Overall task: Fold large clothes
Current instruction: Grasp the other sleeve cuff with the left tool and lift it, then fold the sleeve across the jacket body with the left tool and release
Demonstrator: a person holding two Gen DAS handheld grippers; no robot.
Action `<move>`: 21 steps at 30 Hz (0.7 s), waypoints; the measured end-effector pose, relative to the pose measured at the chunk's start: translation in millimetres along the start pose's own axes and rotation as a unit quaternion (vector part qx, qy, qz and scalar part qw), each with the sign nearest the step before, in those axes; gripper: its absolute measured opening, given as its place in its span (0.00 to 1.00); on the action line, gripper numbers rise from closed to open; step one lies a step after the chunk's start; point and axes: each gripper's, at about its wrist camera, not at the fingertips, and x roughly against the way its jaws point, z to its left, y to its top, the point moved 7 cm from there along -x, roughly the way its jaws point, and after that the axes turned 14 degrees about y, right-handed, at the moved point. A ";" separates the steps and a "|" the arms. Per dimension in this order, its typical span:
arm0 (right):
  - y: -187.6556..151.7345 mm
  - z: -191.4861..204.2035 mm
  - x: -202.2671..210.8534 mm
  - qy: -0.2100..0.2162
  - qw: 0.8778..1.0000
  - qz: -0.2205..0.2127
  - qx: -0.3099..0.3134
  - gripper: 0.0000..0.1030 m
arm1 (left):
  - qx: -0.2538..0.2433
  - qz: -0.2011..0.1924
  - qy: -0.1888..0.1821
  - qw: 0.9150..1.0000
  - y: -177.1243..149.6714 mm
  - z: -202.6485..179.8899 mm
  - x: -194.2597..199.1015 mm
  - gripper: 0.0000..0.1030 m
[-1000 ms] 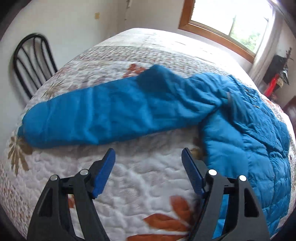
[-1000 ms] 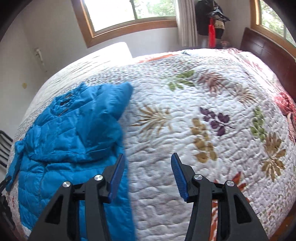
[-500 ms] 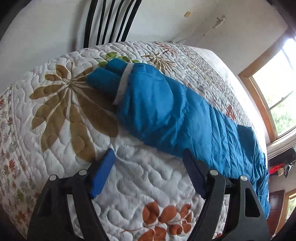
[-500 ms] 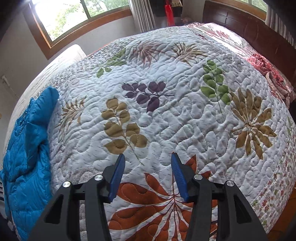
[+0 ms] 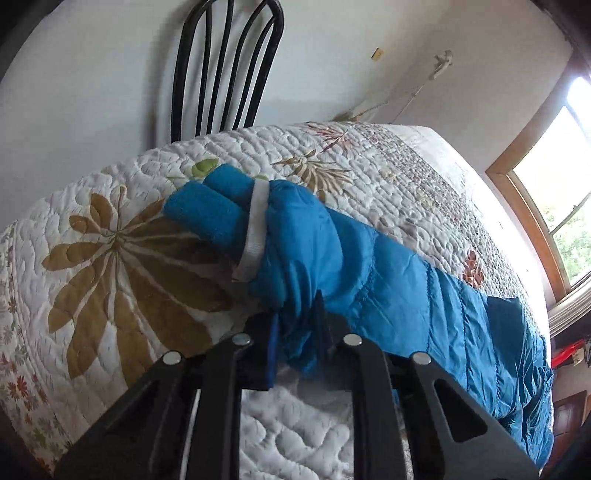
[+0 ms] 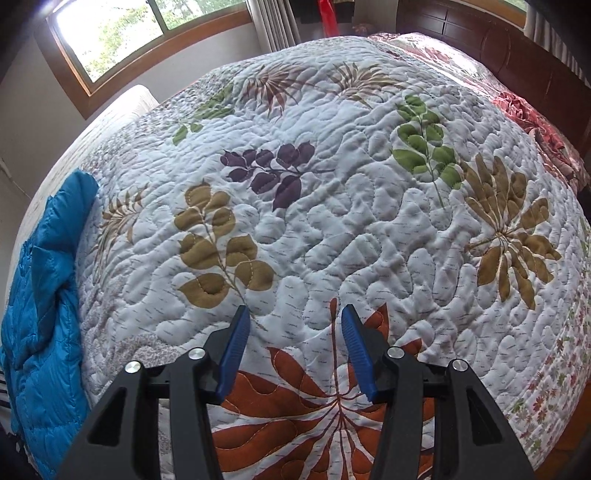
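A blue quilted jacket lies on the bed. Its long sleeve (image 5: pixel 406 280) stretches toward the left corner and ends in a ribbed blue cuff (image 5: pixel 210 206) with a white band. My left gripper (image 5: pixel 295 328) is shut on a pinch of the sleeve fabric just behind the cuff. The jacket's body (image 6: pixel 40 306) shows at the left edge of the right wrist view. My right gripper (image 6: pixel 291 347) is open and empty, low over the bare quilt, well to the right of the jacket.
The bed carries a white quilt with leaf prints (image 6: pixel 332 206). A black metal chair (image 5: pixel 225 66) stands against the wall behind the bed corner. A dark wooden headboard (image 6: pixel 517 59) is at the far right. Windows (image 6: pixel 140 33) line the far wall.
My left gripper moved in to the sleeve near the cuff and shut on its fabric. My right gripper swung further right, away from the jacket, and stayed open.
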 end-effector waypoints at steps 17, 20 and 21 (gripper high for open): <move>-8.0 60.8 4.3 -0.026 0.994 -0.018 0.101 0.49 | -0.275 -0.120 -0.193 0.934 -112.1 -255.4 181.8 0.06; -10.1 67.0 8.4 -0.021 0.994 -0.024 0.108 0.48 | -0.325 -0.110 -0.221 0.913 -157.7 -303.2 192.9 0.05; -10.8 70.7 11.0 -0.017 0.993 -0.029 0.111 0.48 | -0.342 -0.106 -0.229 0.905 -174.8 -317.4 196.3 0.05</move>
